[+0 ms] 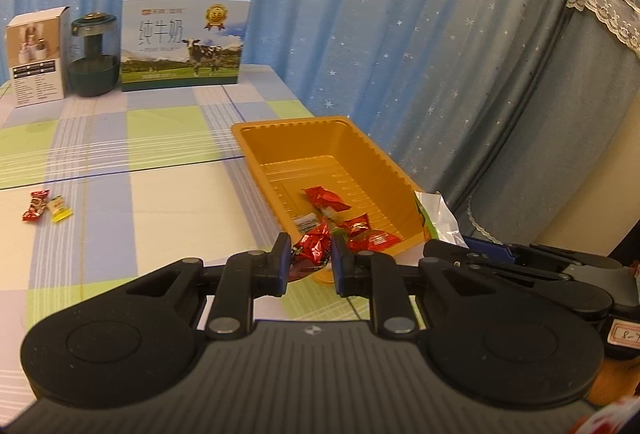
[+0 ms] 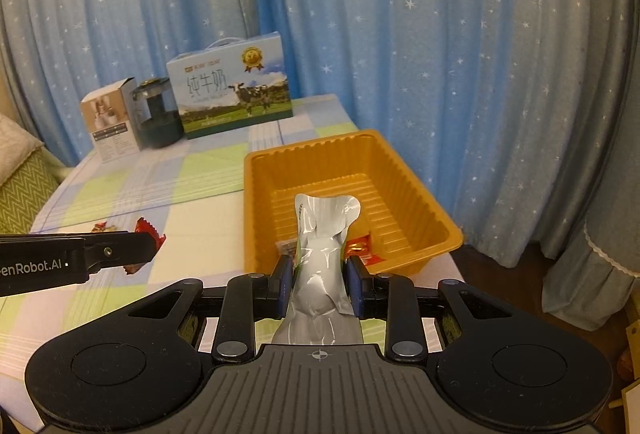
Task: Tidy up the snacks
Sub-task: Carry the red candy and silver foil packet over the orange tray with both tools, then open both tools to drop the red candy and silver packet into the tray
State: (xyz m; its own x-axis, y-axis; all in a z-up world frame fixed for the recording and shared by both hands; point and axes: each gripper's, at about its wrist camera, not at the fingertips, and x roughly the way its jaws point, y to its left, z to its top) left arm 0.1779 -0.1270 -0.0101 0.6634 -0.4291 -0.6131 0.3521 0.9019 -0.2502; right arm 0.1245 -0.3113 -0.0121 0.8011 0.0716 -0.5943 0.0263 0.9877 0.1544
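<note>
The tray point(image 2: 420, 201) is glossy orange plastic with ribbed walls. A silvery foil pouch point(image 2: 320, 266) shines in the matt black plastic right claw point(image 2: 319, 280). Red candy wrappers point(image 1: 328, 198) glint like crinkled foil. The table point(image 1: 160, 193) wears a smooth checked cover.

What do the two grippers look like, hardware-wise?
Both are matte black plastic: ribbed base plate with a small crosshair mark, two round disc housings, linkage bars with silver pivot pins, blue pads on the fingers. The left gripper shows white "enRobot.AI" lettering on its side in the right view; the right gripper has a handwritten label. No cables or sleeves visible.
</note>
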